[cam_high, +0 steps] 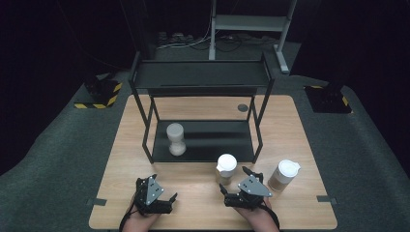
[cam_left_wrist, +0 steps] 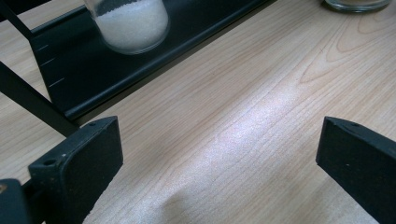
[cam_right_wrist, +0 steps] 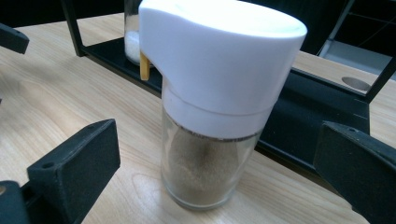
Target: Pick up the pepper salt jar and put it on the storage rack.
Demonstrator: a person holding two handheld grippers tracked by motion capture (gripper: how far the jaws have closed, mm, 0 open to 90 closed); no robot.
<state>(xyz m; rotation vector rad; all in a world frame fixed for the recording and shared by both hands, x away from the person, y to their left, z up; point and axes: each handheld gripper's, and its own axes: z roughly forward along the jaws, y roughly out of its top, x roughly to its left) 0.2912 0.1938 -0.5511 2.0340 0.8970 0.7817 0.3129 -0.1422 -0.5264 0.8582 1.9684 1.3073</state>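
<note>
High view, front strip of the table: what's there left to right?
left gripper → jar with brown contents → right gripper → second brown-filled jar. The jar and the right gripper sit close together, the jar slightly further left.

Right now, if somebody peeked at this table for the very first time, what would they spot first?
Probably the glass jar with the white lid, standing upright just ahead of the open right gripper. Next, the jar of white grains on the black rack's lower shelf, and another white-lidded jar at the table's right.
</note>
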